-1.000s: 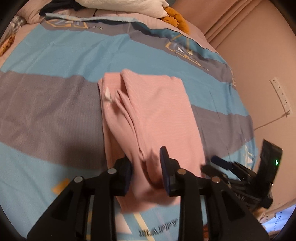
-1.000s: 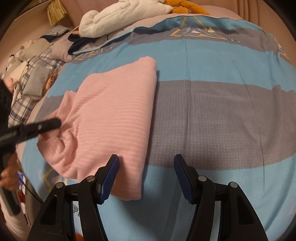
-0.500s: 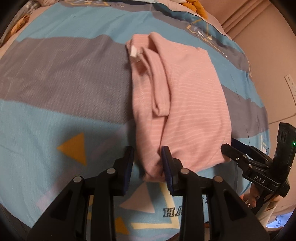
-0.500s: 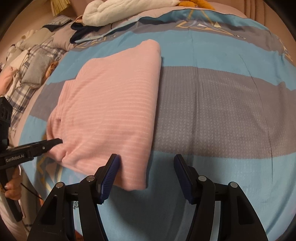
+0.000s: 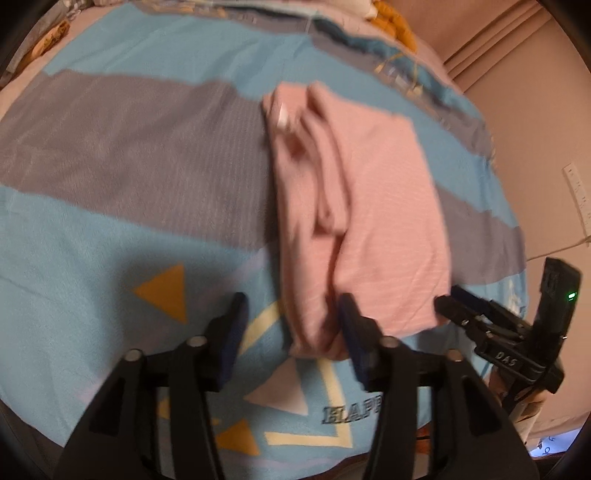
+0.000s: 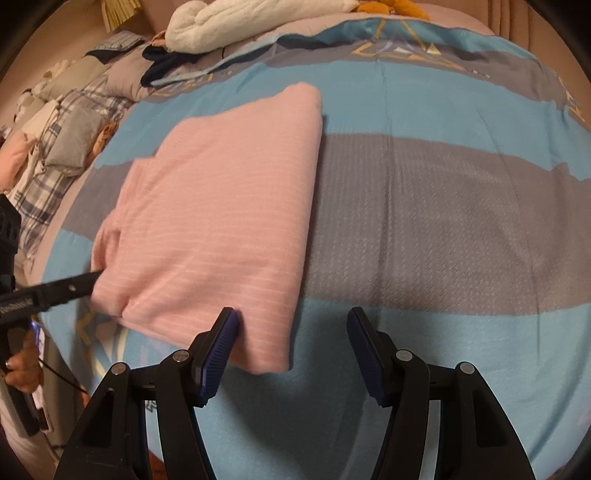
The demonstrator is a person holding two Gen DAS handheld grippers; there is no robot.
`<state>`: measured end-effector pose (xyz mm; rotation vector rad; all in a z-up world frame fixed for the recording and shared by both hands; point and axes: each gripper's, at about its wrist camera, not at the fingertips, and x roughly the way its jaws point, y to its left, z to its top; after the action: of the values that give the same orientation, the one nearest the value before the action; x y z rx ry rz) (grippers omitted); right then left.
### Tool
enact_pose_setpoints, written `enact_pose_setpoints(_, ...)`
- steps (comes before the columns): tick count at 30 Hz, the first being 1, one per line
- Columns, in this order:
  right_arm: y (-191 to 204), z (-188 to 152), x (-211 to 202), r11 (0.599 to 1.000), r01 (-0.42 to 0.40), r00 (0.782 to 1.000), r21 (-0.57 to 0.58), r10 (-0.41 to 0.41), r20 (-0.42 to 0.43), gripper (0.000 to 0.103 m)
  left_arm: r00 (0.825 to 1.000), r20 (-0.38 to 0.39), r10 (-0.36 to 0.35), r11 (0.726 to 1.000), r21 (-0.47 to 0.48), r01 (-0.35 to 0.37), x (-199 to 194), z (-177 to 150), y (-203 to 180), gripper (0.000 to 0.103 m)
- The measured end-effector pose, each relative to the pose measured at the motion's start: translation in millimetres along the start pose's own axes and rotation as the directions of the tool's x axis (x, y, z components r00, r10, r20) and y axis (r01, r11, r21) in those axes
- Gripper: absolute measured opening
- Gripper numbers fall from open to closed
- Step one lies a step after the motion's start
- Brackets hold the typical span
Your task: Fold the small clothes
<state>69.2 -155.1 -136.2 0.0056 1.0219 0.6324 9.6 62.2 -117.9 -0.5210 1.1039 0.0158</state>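
A pink striped garment (image 5: 369, 206) lies folded lengthwise on the blue and grey bed cover (image 5: 129, 155), a white label showing at its far end. My left gripper (image 5: 291, 321) is at the garment's near end with its jaws opening. The cloth's corner lies loose between them, beside the right pad and not pinched. In the right wrist view the same garment (image 6: 221, 229) is flat, and my right gripper (image 6: 291, 332) stands open over its near right corner, its left pad against the cloth edge. Each gripper shows in the other's view: the right gripper (image 5: 458, 310) and the left gripper (image 6: 74, 286).
A heap of clothes (image 6: 62, 140) lies along the bed's left side, and a white plush bundle (image 6: 251, 22) sits at the head. A person's hand (image 6: 22, 365) grips the left tool. A wall with a socket strip (image 5: 578, 195) stands to the right.
My left gripper was shut on the pink fold, carried it down to the bed, and its jaws have now spread off the cloth. The right gripper stayed put.
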Motion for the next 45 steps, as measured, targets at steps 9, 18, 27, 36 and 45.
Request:
enact_pose_setpoints(9,-3,31,-5,1.0,-0.01,0.996,0.015,0.009,0.09,0.08,0.992,0.053,-0.11,0.994,-0.022,0.112,13,33,-11,0.085)
enact_pose_setpoints(18,-2,53,27,0.993,-0.107,0.994,0.045,0.105,0.039,0.08,0.991,-0.043,-0.13,0.99,-0.051,0.128,54,52,-5,0.084)
enact_pose_setpoints(27,0,56,49,0.973,-0.217,0.976,0.079,0.218,-0.013,0.069,0.978,-0.067,-0.196,0.979,-0.077,0.191,64,54,-4,0.06)
enact_pose_setpoints(36,-2,59,36,0.964,-0.253,0.967,0.086,0.251,0.034,0.027,0.99,-0.023,-0.142,0.989,-0.045,0.141,49,54,-29,0.034)
enact_pose_setpoints(45,-9,67,-21,0.975,-0.222,0.962,0.011,0.217,0.165,0.026,0.984,0.085,-0.153,0.988,0.047,0.15,7,48,-76,0.034)
